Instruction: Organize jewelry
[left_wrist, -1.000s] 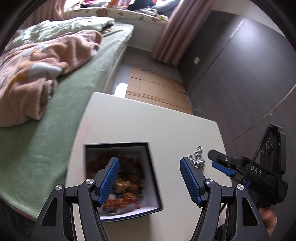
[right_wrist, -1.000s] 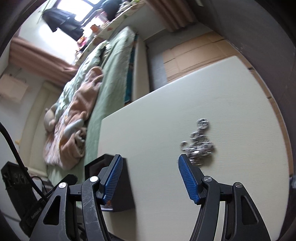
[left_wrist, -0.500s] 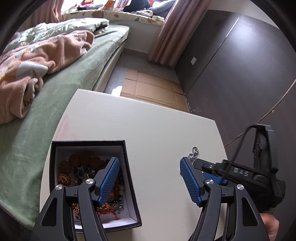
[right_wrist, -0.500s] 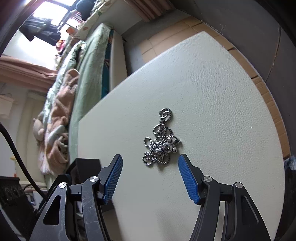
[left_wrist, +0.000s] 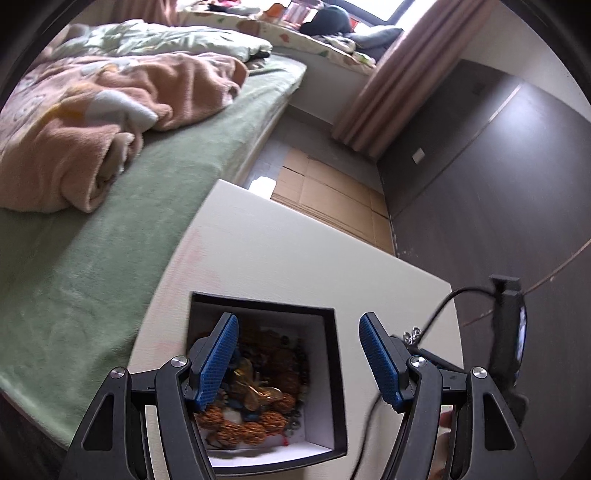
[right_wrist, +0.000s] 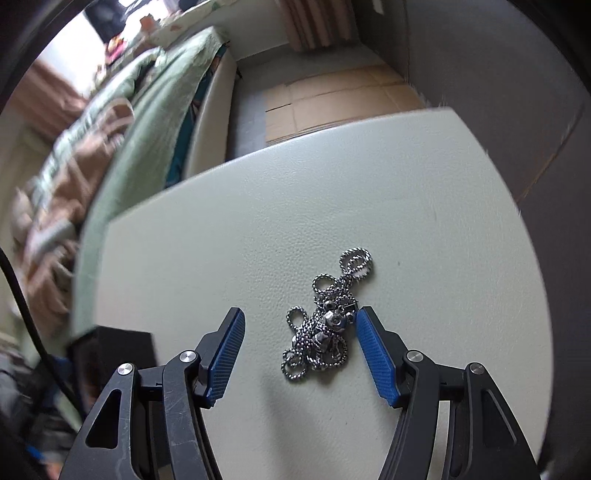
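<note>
A tangled silver chain (right_wrist: 327, 325) is seen lying on the pale worktop (right_wrist: 406, 206), framed between the open jaws of the right gripper (right_wrist: 300, 325). The left gripper (left_wrist: 298, 341) is held over the black box (left_wrist: 334, 369) of beads, its jaws open and empty.

Your table (right_wrist: 424, 192) stands beside bed (left_wrist: 110, 236), blanket (left_wrist: 92, 122) heaped on bed. Open box (left_wrist: 334, 354) sits on table's bed side, beaded jewelry (left_wrist: 266, 391) piled inside. Chain necklace (right_wrist: 327, 325) lies bunched on table, right of box, well apart. Flattened cardboard (left_wrist: 332, 199) on floor behind table. Curtain (left_wrist: 384, 99) beyond cardboard.
</note>
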